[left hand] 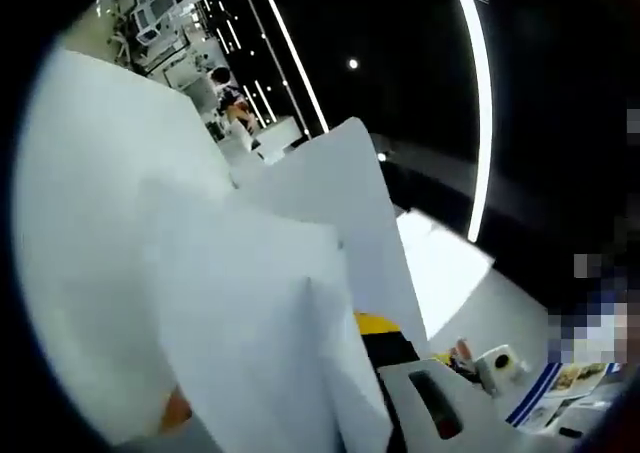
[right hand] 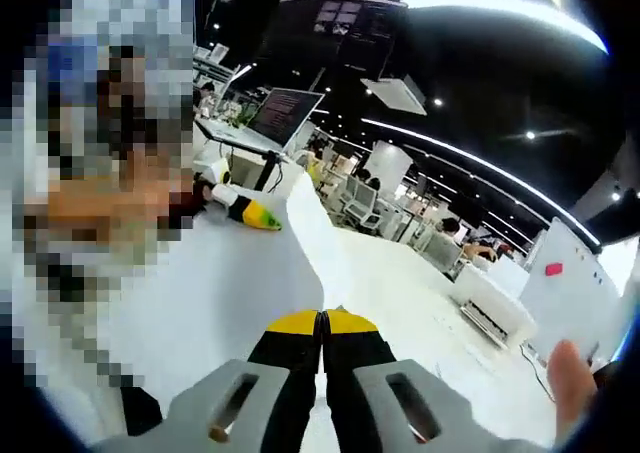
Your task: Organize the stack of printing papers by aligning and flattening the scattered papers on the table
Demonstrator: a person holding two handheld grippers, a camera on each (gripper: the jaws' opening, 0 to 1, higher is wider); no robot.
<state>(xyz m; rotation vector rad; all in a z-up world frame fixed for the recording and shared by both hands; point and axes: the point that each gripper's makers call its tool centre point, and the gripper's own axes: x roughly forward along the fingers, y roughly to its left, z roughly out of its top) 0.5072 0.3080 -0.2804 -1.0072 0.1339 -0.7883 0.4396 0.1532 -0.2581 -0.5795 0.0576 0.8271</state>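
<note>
Office behind, papers stand pinched edge-on between right tongs.

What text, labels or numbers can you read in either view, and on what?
None can be read.
Monitor: lines of text on its screen, too small.
Overhead screen: blurred.
Leaflet: print too blurred.
Papers: blank on the side shown.
Pink tag on the white board: no legible writing.
</note>
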